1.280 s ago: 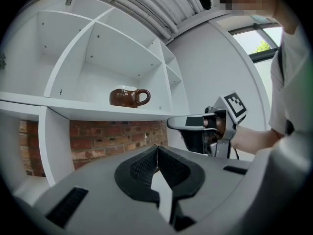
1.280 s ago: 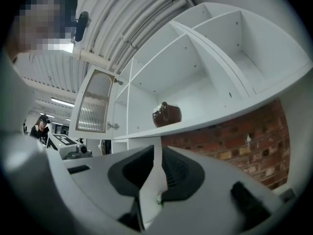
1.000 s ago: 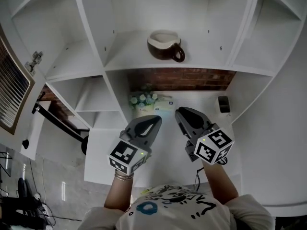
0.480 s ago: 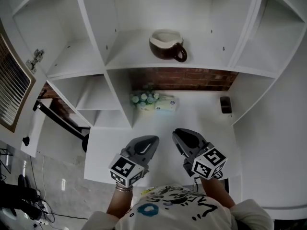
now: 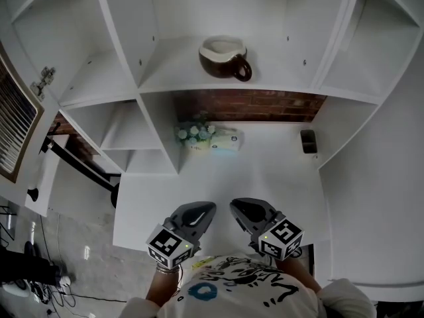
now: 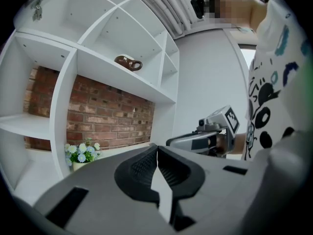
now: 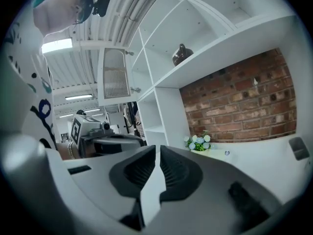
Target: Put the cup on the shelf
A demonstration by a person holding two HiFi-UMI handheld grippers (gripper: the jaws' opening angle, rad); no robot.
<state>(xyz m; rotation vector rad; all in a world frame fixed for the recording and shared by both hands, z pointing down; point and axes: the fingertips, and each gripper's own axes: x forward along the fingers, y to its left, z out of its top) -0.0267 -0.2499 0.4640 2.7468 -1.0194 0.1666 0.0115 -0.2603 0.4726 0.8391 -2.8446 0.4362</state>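
Cup (image 5: 224, 57) stands upright on the shelf (image 5: 291, 71), in the middle compartment above the brick wall (image 5: 265, 105), so the placing looks done. Left tool (image 5: 201, 211) and right tool (image 5: 241, 208) hang by the near edge of the table (image 5: 278, 171), well apart from the cup, jaws pressed together and empty. Nothing seems left to do.

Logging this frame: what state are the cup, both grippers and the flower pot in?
cup: upright on the middle shelf, nothing touching it.
left gripper: jaws together, empty.
right gripper: jaws together, empty.
flower pot: upright on the desk, by the brick wall.
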